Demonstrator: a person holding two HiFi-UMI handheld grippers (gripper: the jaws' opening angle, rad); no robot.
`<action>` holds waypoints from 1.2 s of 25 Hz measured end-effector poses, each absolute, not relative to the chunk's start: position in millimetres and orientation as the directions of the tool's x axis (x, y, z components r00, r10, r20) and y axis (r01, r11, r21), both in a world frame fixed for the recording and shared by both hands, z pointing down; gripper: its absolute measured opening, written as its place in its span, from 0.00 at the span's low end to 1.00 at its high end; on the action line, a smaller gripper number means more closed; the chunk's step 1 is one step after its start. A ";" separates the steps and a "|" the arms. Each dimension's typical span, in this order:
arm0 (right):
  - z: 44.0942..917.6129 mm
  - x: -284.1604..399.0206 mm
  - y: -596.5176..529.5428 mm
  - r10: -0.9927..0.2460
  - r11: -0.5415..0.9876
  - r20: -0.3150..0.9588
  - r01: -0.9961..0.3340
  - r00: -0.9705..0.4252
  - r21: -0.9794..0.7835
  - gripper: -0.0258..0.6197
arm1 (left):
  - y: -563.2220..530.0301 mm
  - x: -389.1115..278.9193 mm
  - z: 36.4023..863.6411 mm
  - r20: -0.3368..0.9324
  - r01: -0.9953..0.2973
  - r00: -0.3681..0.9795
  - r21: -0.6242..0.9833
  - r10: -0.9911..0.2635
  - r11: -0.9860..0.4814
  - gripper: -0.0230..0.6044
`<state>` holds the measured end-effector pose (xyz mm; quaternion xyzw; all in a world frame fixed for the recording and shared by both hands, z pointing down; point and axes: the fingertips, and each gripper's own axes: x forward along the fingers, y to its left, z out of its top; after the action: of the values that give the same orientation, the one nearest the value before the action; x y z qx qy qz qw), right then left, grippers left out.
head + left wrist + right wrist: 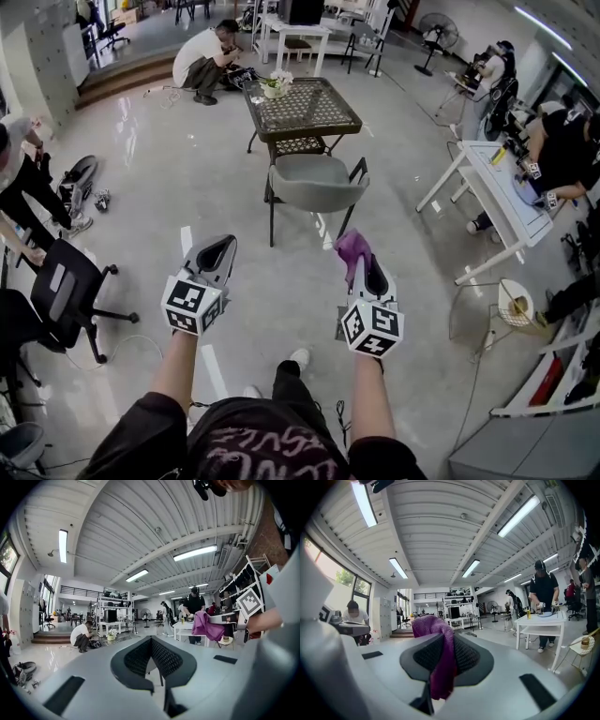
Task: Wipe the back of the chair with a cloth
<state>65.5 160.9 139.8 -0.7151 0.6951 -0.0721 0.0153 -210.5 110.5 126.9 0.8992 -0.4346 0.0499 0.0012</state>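
Right hand-held gripper (367,264) pinching a purple cloth (351,247), jaws pressed together on a bunched fold, loose fabric spilling over the tips and hanging down between the pads. Left hand-held gripper (221,249) with tips pressed together on nothing. Both held out low in front of a standing person, above a glossy grey floor (169,187).

Well ahead of both, and apart from them: grey chair (315,184) on thin dark legs, curved back turned toward the camera, not yet wiped. Just behind the chair, a dark woven-top desk (323,117) carrying white flowers (277,81).

Cloth: looks soft, light and limp, and probably sags and folds on itself. Seems best gripped by a gathered fold, as now, with a wad left free past the tips to press against the surface. Chair back: appears smooth, stiff and rounded. Likely light enough to slide on the shiny floor under pressure, so may need steadying at the top edge.

Count: two hand-held grippers, one cloth, one grey chair, one woven desk, one bunch of flowers.
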 end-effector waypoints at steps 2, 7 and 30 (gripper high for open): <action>146.7 74.1 137.9 -0.997 -0.025 0.082 -0.992 0.015 -0.124 0.15 | 89.2 -202.0 133.3 0.097 -0.785 0.613 -0.042 -0.784 -0.618 0.05; 162.2 107.9 78.6 -0.994 0.000 0.104 -0.990 -0.014 -0.138 0.15 | 34.2 -166.8 145.4 0.127 -0.799 0.591 -0.042 -0.797 -0.599 0.05; 244.0 149.4 -72.5 -0.982 0.069 0.163 -0.979 -0.101 -0.190 0.15 | -112.0 -112.4 210.0 0.180 -0.832 0.533 -0.062 -0.827 -0.551 0.05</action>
<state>149.4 -72.5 244.0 -0.6705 0.7312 -0.1258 0.0042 -112.4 -112.0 210.0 0.8754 -0.4738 0.0946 0.0156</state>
